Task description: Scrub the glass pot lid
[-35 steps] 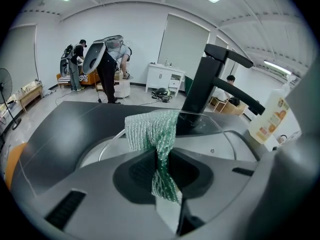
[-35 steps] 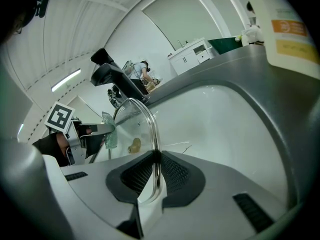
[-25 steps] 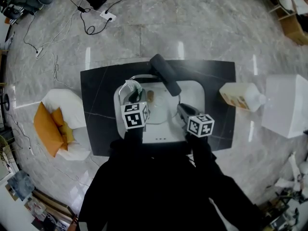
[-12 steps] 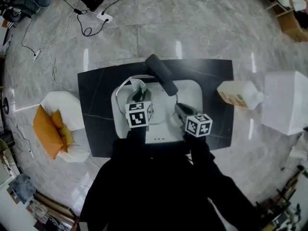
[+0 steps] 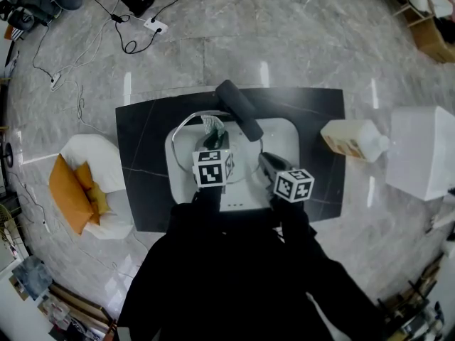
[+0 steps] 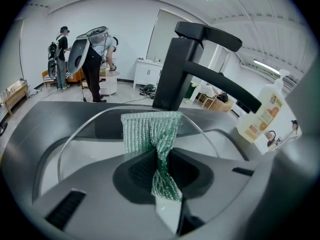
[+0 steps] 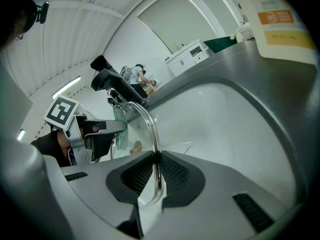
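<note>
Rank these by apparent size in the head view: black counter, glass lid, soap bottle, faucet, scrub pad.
1. black counter
2. glass lid
3. soap bottle and faucet: these look about alike, so they are not ranked against each other
4. scrub pad: smallest, and only partly in view

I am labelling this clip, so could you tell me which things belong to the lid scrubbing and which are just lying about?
In use: lid, clamped by its rim in the right gripper; scourer, held in the left gripper; sink.
Lying about: faucet, soap bottle, white box, cushion, cables.
</note>
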`<state>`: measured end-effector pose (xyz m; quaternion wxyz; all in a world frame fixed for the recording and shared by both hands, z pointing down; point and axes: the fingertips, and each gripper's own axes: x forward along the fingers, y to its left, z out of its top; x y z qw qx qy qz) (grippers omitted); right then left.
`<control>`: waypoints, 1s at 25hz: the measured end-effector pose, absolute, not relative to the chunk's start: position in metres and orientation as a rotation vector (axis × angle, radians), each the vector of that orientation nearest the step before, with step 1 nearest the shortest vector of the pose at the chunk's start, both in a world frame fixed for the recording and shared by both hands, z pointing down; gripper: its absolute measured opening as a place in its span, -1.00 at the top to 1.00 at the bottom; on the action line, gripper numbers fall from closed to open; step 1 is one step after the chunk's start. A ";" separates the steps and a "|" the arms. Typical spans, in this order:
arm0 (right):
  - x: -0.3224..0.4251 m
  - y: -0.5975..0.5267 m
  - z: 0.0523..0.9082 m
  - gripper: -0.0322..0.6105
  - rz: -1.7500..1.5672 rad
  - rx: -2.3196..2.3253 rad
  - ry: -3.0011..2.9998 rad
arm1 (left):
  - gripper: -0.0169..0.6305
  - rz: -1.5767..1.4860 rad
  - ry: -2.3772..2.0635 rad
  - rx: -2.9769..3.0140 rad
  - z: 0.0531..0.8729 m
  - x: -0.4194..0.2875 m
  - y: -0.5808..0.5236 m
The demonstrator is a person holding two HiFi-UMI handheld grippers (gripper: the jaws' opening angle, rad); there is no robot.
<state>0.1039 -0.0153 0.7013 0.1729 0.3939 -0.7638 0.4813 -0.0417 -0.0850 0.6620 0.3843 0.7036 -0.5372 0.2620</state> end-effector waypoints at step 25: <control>0.102 -0.014 0.700 0.75 1.398 1.109 -2.179 | 0.75 0.652 -1.187 1.880 0.653 0.019 -0.081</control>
